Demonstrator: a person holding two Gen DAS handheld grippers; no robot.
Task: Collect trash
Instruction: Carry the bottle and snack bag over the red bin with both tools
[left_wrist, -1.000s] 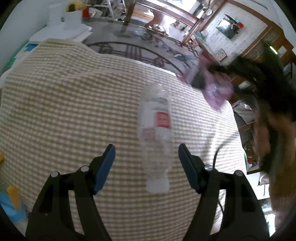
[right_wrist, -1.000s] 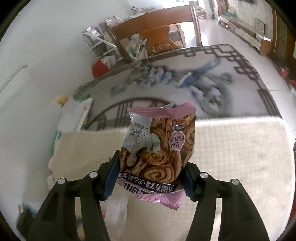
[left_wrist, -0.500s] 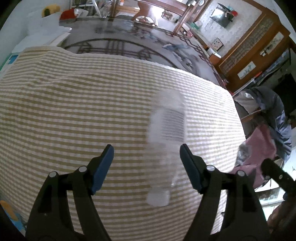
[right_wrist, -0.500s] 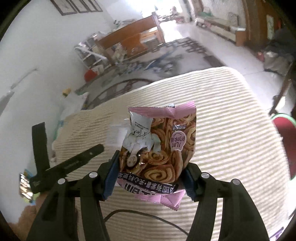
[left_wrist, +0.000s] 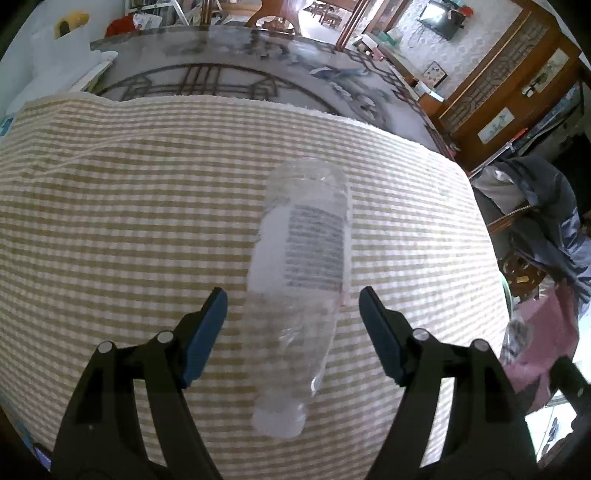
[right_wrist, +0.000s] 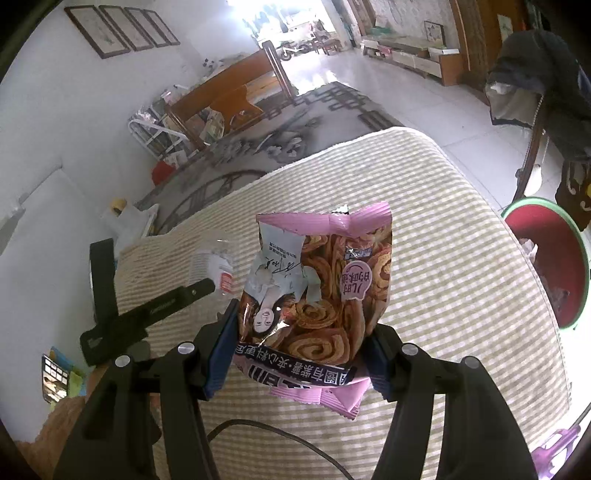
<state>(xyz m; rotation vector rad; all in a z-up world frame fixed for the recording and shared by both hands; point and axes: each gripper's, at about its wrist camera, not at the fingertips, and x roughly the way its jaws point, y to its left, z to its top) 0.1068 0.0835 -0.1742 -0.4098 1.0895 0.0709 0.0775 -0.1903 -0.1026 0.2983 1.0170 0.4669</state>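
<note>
Pink snack bag (right_wrist: 317, 295) stays clamped in your right gripper (right_wrist: 301, 350), now swung toward the table's (right_wrist: 461, 295) right edge; left gripper (left_wrist: 293, 325) straddles the bottle (left_wrist: 299, 266), fingers wide.

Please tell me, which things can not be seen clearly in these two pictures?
- Bottle, left wrist view: the label print is blurred and unreadable.
- Bottle, right wrist view: mostly hidden behind the snack bag and the left gripper.
- Red basin, right wrist view: cut off by the picture edge, so its contents are unclear.
- Snack bag, left wrist view: only a pink corner shows at the right edge.
</note>
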